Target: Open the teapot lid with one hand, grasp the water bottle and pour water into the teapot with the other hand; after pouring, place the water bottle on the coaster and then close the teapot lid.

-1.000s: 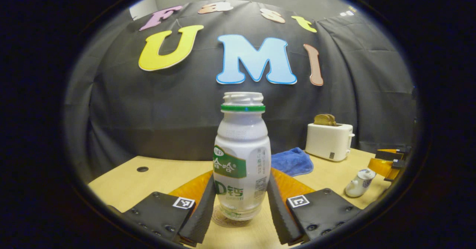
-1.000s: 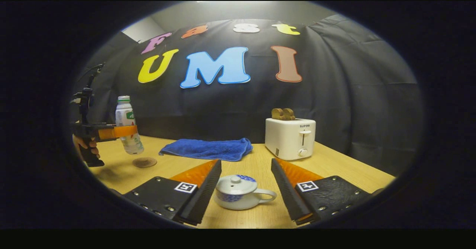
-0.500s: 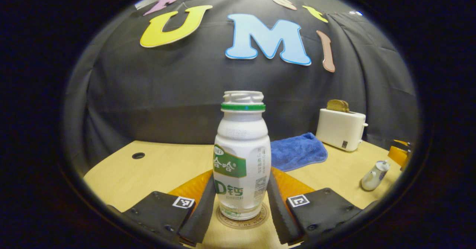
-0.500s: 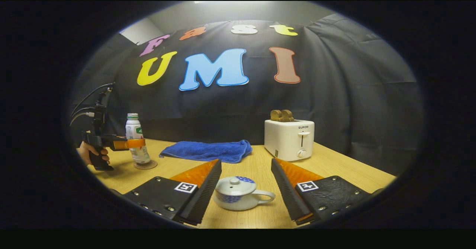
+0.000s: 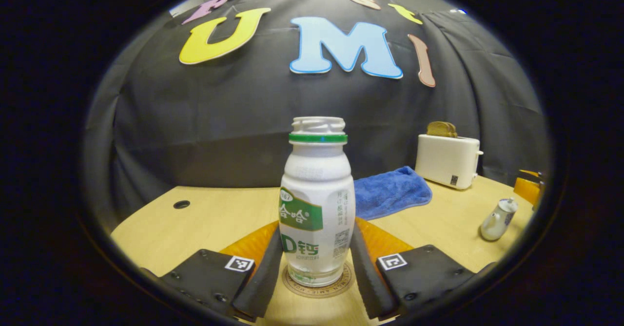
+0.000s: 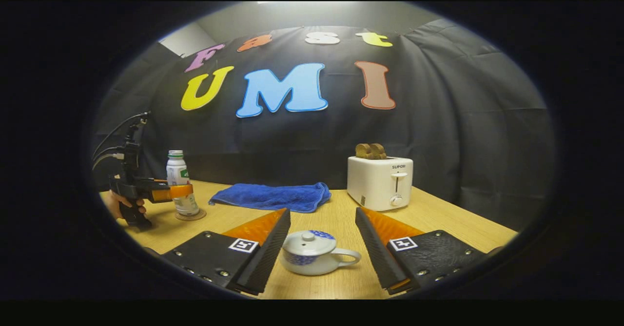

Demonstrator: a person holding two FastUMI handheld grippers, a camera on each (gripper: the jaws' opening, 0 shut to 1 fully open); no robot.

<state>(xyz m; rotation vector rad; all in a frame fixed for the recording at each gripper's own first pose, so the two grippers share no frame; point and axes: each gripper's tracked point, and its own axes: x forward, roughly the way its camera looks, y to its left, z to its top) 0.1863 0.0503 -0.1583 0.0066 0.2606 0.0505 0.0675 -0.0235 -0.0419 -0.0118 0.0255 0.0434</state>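
1. The white plastic water bottle with a green label [image 5: 317, 209] was up in the air; now it stands on the round brown coaster [image 5: 318, 283]
2. The left gripper [image 5: 316, 267] still squeezes it
3. The right gripper [image 6: 321, 248] stays wide around the lidded white teapot [image 6: 314, 252], so little is left

Table [image 6: 438, 219] holds towel [image 6: 270, 197], toaster [image 6: 380, 182], teapot [image 6: 314, 253], coaster [image 5: 317, 287].

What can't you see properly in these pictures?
- Bottle contents: the opaque white wall hides any water, left gripper view.
- Inside the teapot: the lid covers it, right gripper view.
- Coaster lettering: too small and partly under the bottle, left gripper view.
- Left gripper grip: bottle touch unclear.
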